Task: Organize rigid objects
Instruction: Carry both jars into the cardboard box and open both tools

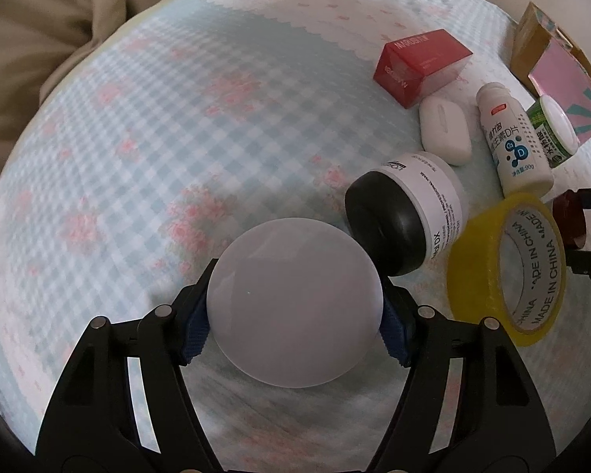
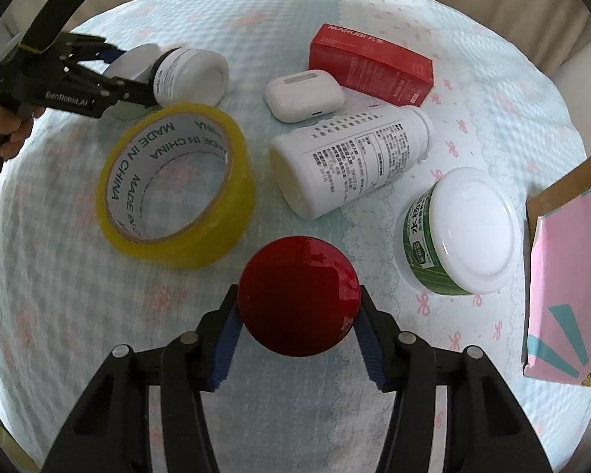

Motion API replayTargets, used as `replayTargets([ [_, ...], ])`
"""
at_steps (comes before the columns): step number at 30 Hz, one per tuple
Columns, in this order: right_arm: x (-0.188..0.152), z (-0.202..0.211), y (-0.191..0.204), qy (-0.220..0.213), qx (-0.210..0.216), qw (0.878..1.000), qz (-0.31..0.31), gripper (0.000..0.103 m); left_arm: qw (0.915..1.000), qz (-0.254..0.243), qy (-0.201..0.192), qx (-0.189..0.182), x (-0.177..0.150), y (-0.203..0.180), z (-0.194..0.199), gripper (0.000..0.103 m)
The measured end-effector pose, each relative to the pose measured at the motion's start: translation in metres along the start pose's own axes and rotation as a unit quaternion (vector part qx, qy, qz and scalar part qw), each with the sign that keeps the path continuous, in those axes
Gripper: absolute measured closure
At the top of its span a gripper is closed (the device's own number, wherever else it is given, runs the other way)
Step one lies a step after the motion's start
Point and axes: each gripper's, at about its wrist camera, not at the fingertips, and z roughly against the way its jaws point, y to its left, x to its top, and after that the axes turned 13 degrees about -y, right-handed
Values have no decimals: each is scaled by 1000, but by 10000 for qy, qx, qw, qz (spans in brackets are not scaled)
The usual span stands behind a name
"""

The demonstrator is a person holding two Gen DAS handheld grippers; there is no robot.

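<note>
Left hand-held gripper (image 1: 295, 311) clamps a frosted disc (image 1: 294, 301); right hand-held gripper (image 2: 298, 317) clamps a red lid (image 2: 298, 301) (both dead centre).

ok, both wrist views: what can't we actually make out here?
- Left wrist: body beneath the frosted white lid, hidden by the lid itself.
- Right wrist: body beneath the red lid, same.
- Right wrist: pink box, cut off by the frame edge.
- Right wrist: white bottle, label print too small to read.
</note>
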Motion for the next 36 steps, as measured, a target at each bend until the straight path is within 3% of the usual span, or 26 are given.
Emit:
replayTargets([
  [8, 15, 31, -10, -287, -86, 9992, -264, 53, 9981, 539, -167, 256, -9, 1, 56, 35],
  [17, 39, 146, -15, -872, -237, 9917, -911, 53, 9882, 1288, -656, 499, 20, -24, 174, 35],
  [25, 52, 229, -31, -1036, -401, 9815, -1561, 53, 9827, 1464, -1049, 441, 78, -99, 263, 35],
  [30, 57, 278, -73, -1197, -665, 9767, -1653, 53, 9799, 1540, -1239, 270, 114, -150, 283, 35],
  [36, 47, 307, -148, -1326, -817, 9712, -1801, 53, 9762, 1595, -1444, 290, 165, -220, 284, 35],
])
